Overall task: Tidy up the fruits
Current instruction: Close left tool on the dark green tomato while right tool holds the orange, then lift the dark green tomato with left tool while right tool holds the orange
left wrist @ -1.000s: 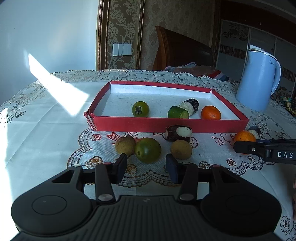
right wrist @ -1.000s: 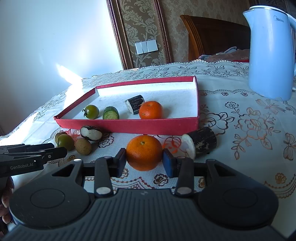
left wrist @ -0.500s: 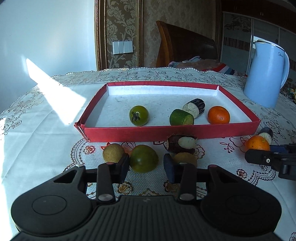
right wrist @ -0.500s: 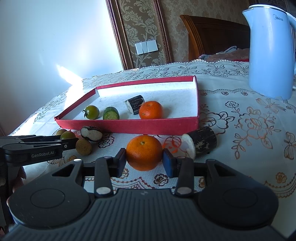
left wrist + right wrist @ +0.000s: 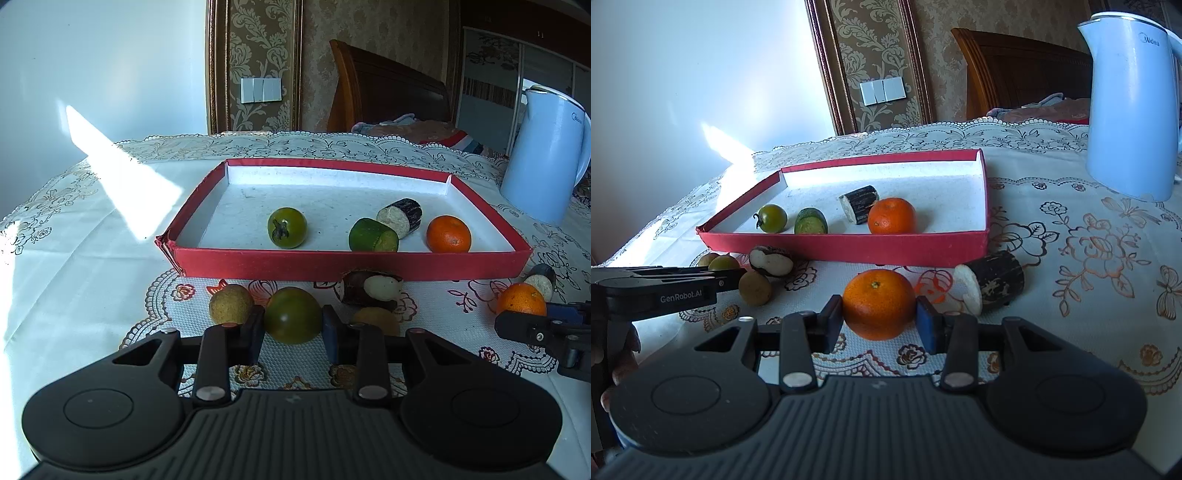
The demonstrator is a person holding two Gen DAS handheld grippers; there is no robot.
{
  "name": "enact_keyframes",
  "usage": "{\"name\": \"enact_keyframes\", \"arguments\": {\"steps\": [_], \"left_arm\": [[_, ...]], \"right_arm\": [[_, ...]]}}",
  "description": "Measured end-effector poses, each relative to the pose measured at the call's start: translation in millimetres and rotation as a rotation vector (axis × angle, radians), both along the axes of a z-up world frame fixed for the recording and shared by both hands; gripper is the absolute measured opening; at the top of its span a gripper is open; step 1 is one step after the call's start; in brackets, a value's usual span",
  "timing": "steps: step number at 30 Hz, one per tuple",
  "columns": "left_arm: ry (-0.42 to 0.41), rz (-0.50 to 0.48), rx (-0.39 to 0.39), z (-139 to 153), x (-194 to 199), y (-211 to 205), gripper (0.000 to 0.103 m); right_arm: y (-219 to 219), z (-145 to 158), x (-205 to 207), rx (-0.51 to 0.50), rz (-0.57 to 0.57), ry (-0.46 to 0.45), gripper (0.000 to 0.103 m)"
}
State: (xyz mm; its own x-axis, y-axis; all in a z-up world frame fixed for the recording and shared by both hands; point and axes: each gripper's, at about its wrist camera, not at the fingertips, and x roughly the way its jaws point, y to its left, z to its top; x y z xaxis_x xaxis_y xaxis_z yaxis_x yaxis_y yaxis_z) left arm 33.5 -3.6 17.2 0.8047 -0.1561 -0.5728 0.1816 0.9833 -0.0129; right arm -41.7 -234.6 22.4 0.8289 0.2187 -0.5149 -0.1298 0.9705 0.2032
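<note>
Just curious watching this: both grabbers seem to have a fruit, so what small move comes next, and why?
Probably lift both and carry them over the red tray: the left gripper has just closed on the green tomato, the right gripper clamps the orange, both outside it.

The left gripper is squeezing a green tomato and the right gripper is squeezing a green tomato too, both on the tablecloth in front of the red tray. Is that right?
Not quite. The right gripper is squeezing a round orange tangerine, as the right wrist view shows. The left gripper, whose jaws have just been closing, does grip the round green tomato, both on the tablecloth in front of the red tray.
</note>
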Motion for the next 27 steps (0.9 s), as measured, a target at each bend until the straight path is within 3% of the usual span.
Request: {"name": "enact_keyframes", "arguments": {"steps": [12, 27], "left_arm": [[-0.082, 0.071, 0.015, 5.7, -12.8, 3.1, 0.030], [-0.098, 0.146, 0.007, 7.6, -14.7, 9.9, 0.030]], "right_arm": [[5.5, 1.7, -3.8, -0.045, -0.011, -0.022, 0.040], [7.9, 3.1, -8.0, -0.078, -0.030, -0.046, 0.040]]}}
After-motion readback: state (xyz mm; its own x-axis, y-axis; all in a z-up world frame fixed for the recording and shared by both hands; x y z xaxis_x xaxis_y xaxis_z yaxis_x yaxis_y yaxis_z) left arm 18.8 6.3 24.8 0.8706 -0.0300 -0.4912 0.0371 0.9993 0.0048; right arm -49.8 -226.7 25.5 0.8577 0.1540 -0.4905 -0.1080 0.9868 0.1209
